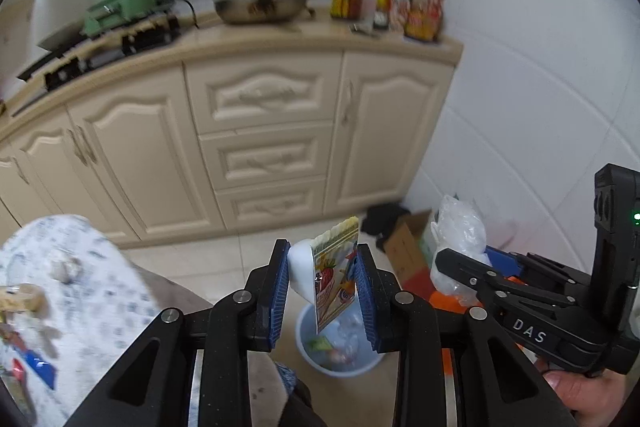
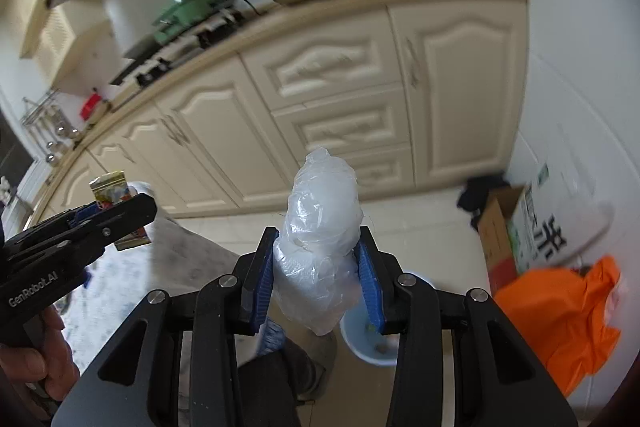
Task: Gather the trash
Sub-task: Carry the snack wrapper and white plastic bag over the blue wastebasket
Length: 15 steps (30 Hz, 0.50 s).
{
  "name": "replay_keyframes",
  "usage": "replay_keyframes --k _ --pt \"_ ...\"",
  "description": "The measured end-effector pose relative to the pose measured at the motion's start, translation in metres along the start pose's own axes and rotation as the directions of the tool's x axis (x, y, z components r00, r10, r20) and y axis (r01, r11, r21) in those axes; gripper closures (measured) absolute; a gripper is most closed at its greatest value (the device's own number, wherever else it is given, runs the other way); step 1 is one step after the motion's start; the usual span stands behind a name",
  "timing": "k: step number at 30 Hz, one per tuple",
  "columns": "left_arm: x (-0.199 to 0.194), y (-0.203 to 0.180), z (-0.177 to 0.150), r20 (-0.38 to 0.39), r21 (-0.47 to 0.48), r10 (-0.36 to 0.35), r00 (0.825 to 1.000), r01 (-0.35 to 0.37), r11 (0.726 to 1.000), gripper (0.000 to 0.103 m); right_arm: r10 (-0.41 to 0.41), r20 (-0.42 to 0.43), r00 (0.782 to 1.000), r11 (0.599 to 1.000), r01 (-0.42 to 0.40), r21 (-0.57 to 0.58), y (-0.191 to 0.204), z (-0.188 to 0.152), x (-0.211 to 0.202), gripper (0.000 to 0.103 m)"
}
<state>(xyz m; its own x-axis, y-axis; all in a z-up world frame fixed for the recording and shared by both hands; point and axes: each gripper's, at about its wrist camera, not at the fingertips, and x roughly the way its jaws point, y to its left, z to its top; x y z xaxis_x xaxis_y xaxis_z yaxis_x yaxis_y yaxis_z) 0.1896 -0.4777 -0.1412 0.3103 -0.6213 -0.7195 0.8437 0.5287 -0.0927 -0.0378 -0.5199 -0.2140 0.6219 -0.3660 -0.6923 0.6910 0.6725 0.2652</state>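
My left gripper (image 1: 322, 259) is shut on a colourful snack wrapper (image 1: 334, 277) with a white crumpled piece (image 1: 300, 267) pressed beside it, held above a pale blue trash bin (image 1: 340, 347) on the floor that holds some trash. My right gripper (image 2: 319, 247) is shut on a crumpled clear plastic bag (image 2: 320, 239), also above the bin (image 2: 368, 339). The right gripper shows in the left wrist view (image 1: 460, 263) at the right with the plastic bag (image 1: 460, 227). The left gripper shows in the right wrist view (image 2: 120, 207) at the left with the wrapper (image 2: 114, 191).
A table with a patterned cloth (image 1: 80, 287) and more wrappers (image 1: 36, 367) is at the left. Cream kitchen cabinets (image 1: 260, 131) stand ahead. A cardboard box (image 2: 516, 227) and an orange bag (image 2: 560, 315) sit by the white wall at the right.
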Motion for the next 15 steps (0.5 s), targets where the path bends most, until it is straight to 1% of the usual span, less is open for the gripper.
replay_keyframes --k 2,6,11,15 --pt "0.028 -0.005 0.007 -0.048 0.007 -0.014 0.999 0.014 1.000 0.075 -0.009 -0.030 1.000 0.999 0.010 0.031 -0.016 -0.007 0.014 0.064" --pt "0.076 -0.011 0.021 -0.115 0.016 -0.030 0.993 0.032 0.999 0.075 -0.019 -0.079 0.997 0.997 0.025 0.069 -0.037 -0.016 0.039 0.064" --pt "0.135 -0.015 0.039 -0.183 0.014 -0.045 0.982 0.049 0.999 0.075 -0.026 -0.126 0.992 0.993 0.039 0.108 -0.059 -0.022 0.065 0.064" --pt "0.170 -0.015 0.047 -0.221 0.010 -0.056 0.974 0.060 0.998 0.075 -0.027 -0.154 0.988 0.991 0.047 0.126 -0.070 -0.025 0.081 0.064"
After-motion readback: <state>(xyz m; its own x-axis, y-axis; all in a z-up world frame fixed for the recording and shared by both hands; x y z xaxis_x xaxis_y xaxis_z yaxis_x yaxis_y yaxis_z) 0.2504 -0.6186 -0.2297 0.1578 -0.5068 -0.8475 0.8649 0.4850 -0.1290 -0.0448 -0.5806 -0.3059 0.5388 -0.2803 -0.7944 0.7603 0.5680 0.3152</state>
